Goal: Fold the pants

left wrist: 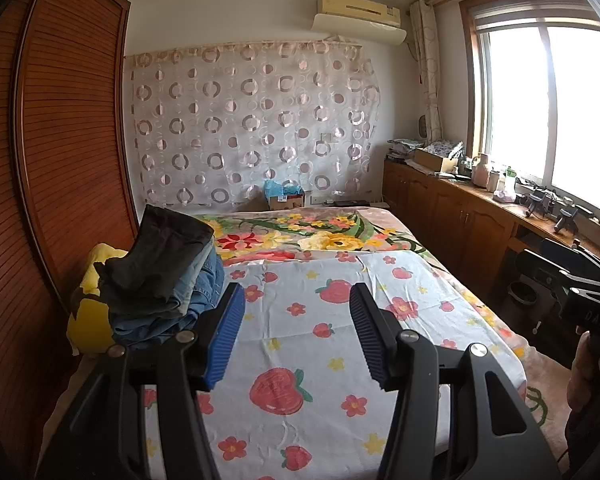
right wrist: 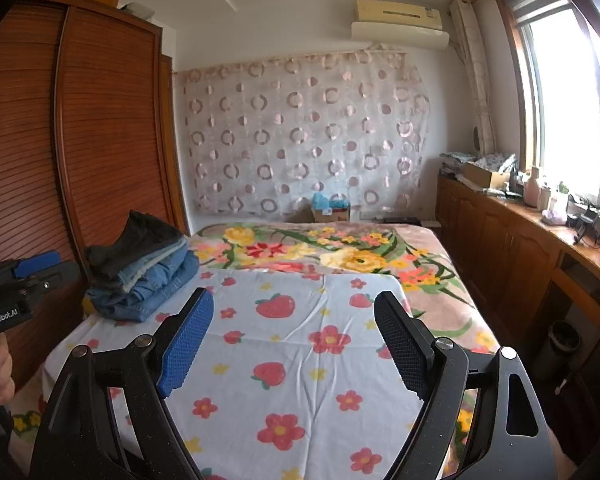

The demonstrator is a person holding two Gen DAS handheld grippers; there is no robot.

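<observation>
A stack of folded pants (left wrist: 164,280), dark ones on top and blue jeans below, sits on the left side of the bed; it also shows in the right wrist view (right wrist: 140,272). My left gripper (left wrist: 296,300) is open and empty, held above the strawberry-print sheet (left wrist: 300,360) just right of the stack. My right gripper (right wrist: 294,308) is open and empty above the same sheet (right wrist: 292,360), right of the stack. The left gripper's body shows at the left edge of the right wrist view (right wrist: 16,284). The right gripper's body shows at the right edge of the left wrist view (left wrist: 576,292).
A slatted wooden wardrobe (left wrist: 60,140) stands close on the left. A yellow cushion (left wrist: 88,312) lies behind the stack. A flowered blanket (right wrist: 320,252) covers the far bed. Wooden cabinets (right wrist: 512,248) with clutter run under the window at right. A bin (right wrist: 560,344) stands by the bed.
</observation>
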